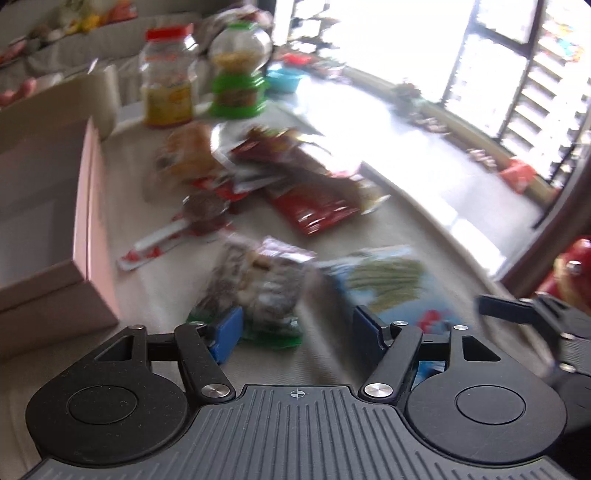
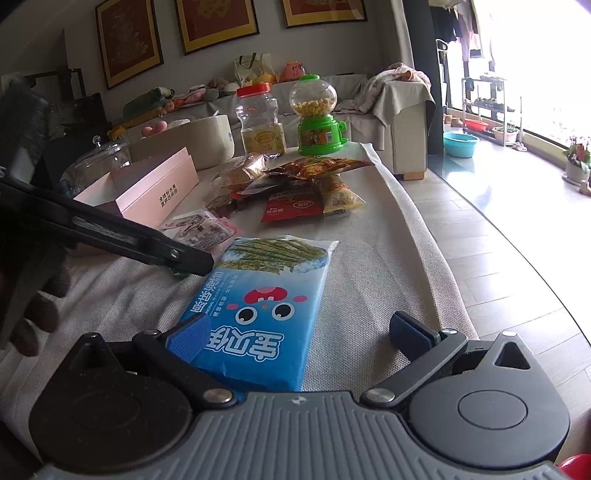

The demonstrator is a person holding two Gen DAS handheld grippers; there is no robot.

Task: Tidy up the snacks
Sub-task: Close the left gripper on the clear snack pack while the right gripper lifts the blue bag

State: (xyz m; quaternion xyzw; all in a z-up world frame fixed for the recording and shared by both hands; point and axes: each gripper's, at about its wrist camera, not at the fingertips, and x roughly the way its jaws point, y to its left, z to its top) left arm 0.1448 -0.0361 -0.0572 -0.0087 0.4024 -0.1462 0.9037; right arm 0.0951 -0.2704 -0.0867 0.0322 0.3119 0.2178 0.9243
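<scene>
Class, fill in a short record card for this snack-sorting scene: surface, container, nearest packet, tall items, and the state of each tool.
Surface: beige cloth-covered table
Container: open pink cardboard box, left side
Nearest packet: blue plastic seaweed-snack packet, lying flat
Tall items: red-lidded clear plastic jar; green gumball dispenser
Left tool: open, empty
Right tool: open, straddling blue packet

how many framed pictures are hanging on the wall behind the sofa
3. One hangs at the left, one in the middle, one at the right. Their tops are cut off by the frame edge, and more may hang out of view.
</scene>
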